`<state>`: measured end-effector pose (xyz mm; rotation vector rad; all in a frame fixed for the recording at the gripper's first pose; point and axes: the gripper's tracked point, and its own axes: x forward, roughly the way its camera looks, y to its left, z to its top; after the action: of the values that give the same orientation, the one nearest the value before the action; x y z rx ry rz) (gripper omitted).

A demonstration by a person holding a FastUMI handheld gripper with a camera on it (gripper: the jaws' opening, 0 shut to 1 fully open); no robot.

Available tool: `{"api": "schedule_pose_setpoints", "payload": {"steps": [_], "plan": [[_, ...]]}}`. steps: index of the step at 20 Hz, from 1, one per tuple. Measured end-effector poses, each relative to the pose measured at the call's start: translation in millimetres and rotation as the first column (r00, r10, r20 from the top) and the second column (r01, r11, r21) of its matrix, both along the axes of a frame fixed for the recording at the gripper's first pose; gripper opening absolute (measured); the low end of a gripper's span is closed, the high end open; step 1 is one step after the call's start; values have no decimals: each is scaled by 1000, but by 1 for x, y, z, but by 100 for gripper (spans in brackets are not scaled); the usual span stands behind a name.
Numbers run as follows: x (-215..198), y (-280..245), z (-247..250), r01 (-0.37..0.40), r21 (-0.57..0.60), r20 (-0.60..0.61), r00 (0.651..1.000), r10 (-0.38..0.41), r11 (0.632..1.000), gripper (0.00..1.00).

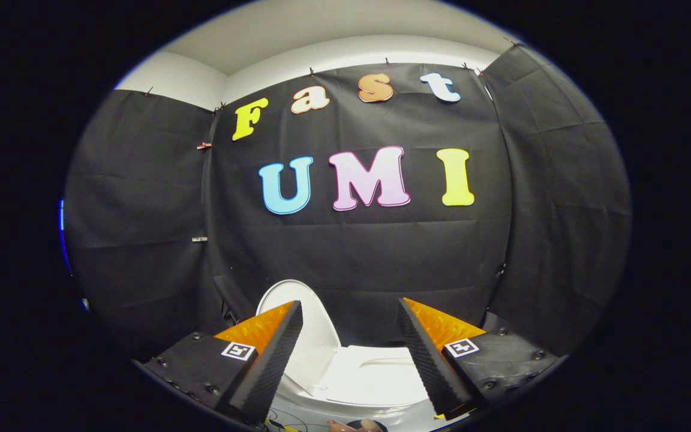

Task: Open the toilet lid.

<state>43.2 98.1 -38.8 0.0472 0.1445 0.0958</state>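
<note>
A white toilet stands low ahead, in front of the black cloth wall. Its lid is raised and stands upright behind the left finger, leaning toward the wall. The seat and bowl rim lie between and below the two fingers. My gripper is open, fingers wide apart, with nothing between them. The left finger partly hides the lid's lower left edge.
Black cloth walls close the booth on the left, back and right. Thin cables lie on the floor near the toilet's base. A small part of a hand shows below the fingers.
</note>
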Motion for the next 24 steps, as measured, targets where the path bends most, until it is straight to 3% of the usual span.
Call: {"api": "schedule_pose_setpoints", "payload": {"steps": [3,12,24], "plan": [[-14,-23,6,27,-49,28,999,-26,998,99],[-33,-75,20,104,-12,51,993,-103,995,99],[-44,-106,23,157,-22,54,986,-155,987,99]]}}
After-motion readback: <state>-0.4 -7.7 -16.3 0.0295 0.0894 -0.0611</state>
